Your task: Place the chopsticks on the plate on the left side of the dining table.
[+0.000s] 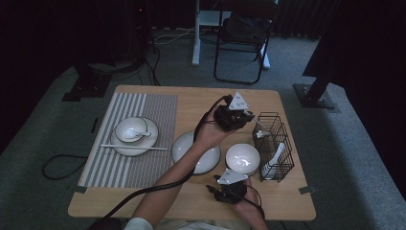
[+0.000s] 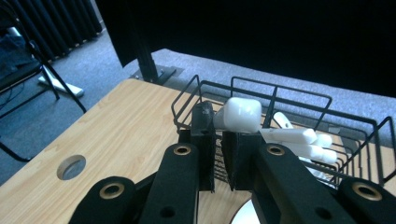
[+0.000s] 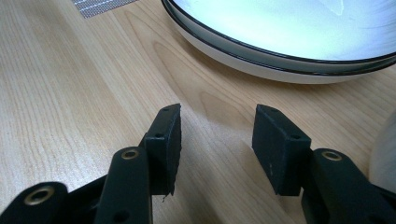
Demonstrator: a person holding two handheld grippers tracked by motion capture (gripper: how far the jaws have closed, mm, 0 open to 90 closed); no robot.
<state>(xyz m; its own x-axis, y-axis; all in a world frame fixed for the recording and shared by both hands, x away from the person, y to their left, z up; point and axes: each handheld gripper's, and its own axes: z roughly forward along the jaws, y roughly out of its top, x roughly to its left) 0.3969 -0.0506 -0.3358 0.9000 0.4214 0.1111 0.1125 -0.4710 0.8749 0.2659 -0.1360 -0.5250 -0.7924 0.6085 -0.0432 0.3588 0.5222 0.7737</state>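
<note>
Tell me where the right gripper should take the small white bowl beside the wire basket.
Probably the small white bowl's near rim, coming from the person's side where the right gripper already sits with open jaws. One jaw goes inside, one outside the thin wall; the wire basket crowds its right side and the large plate its left.

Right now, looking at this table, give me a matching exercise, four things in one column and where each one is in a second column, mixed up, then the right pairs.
Things:
1. white spoon
2. chopsticks
3. wire basket
4. right gripper

Places or states:
A. lying across the plate on the striped placemat
B. standing at the table's right edge
C. open above bare wood near a plate
D. pinched in the left gripper's jaws at the basket

Pairs: 1-D, 2-A, 3-B, 4-C
</note>
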